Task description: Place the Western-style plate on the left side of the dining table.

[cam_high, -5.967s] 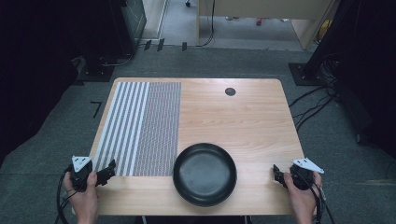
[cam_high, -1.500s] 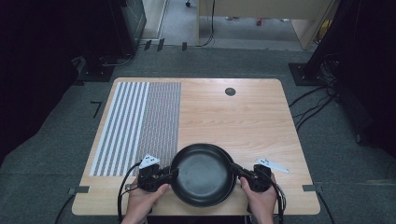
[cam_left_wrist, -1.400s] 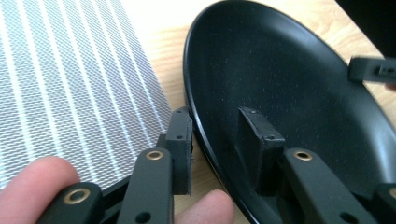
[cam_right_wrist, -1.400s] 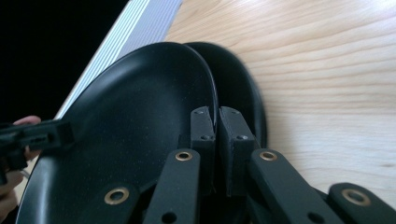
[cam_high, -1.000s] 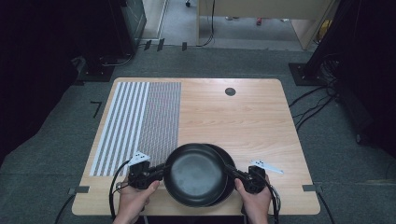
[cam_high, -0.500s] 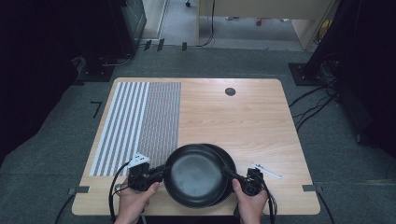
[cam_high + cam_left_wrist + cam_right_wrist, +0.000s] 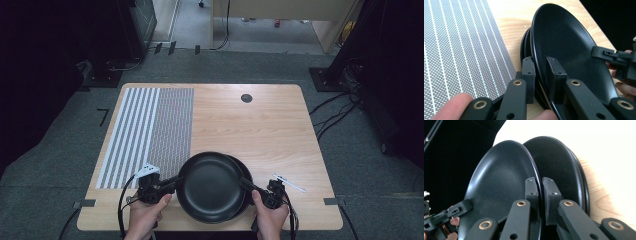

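A stack of black plates [image 7: 246,172] lies near the table's front edge. The top black plate [image 7: 210,186] is raised and shifted left of the ones beneath. My left gripper [image 7: 172,184] is shut on its left rim and my right gripper [image 7: 248,186] on its right rim. In the left gripper view the jaws [image 7: 540,75] pinch the rim of the top plate [image 7: 569,50], with the lower plates [image 7: 525,47] behind. In the right gripper view the jaws [image 7: 541,192] clamp the top plate [image 7: 501,182] beside the lower stack [image 7: 559,162].
A grey striped placemat [image 7: 150,130] covers the left part of the wooden table [image 7: 260,130]. A small black round disc [image 7: 246,98] sits near the far edge. Dark equipment and cables ring the table on the floor.
Both grippers came in from the table's front corners and shut on the top plate's rim. Over the last second the plate rose off the stack and shifted slightly left.
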Demonstrator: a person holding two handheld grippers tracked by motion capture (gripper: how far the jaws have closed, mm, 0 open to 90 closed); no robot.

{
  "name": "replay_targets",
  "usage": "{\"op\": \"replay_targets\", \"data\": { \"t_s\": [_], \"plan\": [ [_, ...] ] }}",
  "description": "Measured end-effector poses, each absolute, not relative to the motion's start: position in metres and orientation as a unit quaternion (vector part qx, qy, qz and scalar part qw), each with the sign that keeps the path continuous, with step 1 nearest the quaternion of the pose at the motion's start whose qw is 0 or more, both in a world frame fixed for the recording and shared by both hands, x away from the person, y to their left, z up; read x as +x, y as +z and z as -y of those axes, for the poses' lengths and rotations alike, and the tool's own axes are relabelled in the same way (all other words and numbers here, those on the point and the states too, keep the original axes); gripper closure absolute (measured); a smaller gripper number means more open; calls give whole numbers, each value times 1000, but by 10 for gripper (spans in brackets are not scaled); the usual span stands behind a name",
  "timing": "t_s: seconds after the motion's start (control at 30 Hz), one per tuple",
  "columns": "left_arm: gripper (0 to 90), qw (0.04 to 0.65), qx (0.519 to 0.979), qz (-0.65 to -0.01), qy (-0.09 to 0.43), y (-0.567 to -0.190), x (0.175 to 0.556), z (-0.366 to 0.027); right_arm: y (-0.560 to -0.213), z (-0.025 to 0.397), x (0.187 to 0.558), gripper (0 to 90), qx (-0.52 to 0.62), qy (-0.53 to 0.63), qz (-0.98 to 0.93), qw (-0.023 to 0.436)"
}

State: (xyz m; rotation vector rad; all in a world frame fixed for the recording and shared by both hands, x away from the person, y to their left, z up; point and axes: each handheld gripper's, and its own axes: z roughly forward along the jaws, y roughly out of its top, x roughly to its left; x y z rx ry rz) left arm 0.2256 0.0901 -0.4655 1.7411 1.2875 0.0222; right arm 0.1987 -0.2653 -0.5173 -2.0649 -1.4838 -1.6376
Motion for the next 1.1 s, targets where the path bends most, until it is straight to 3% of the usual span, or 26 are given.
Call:
{"op": "replay_targets", "data": {
  "t_s": [0.6,1.1],
  "plan": [
    [797,486,684,-544,20,-446,247,-113,-482,242,233,842,-661,-538,521,45],
    [797,502,639,-582,33,-430,288,-163,-448,196,310,843,-628,-534,562,63]
  ]
}}
